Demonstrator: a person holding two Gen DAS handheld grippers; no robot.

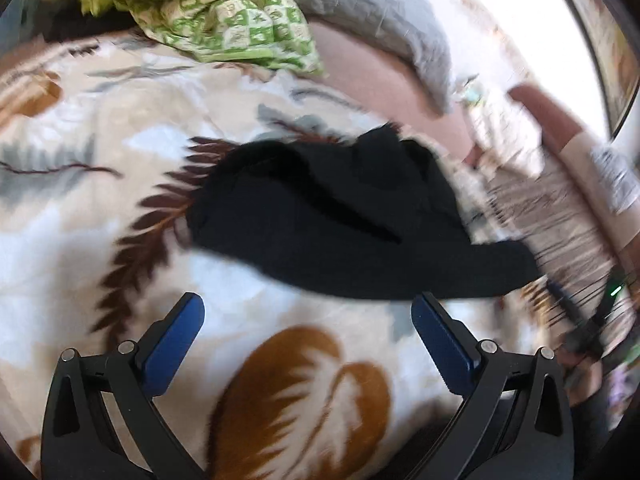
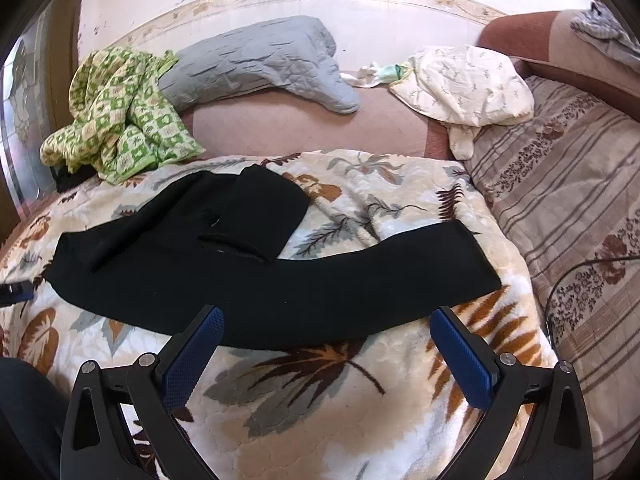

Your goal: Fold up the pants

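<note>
The pants (image 2: 256,272) lie on the leaf-print blanket (image 2: 360,400) across the bed, one leg stretched out flat toward the right, the other doubled back over the waist area at the left. Folding appears barely begun.

Left gripper (image 1: 308,320): jaws wide apart, holding nothing, above the blanket just short of the pants (image 1: 340,216). That view is motion-blurred, so fine detail is unreliable. Right gripper (image 2: 326,332): jaws also spread, empty, near the long edge of the straight leg.

Handling judgement: the fabric looks soft, limp and light, with no stiffness to hold a shape. It will likely drape and sag when lifted and may drag on the plush blanket. Best holds appear to be the cuff end of the straight leg at the right and the waist edge at the left, pinching a full layer so the cloth does not slip.

Surroundings: a green checked cloth (image 2: 120,116) sits just beyond the pants' upper left; a grey pillow (image 2: 260,60) and a cream pillow (image 2: 468,84) lie further back, well apart. A striped cover (image 2: 572,184) with a cable (image 2: 560,288) lies to the right. Nothing lies on the pants.
</note>
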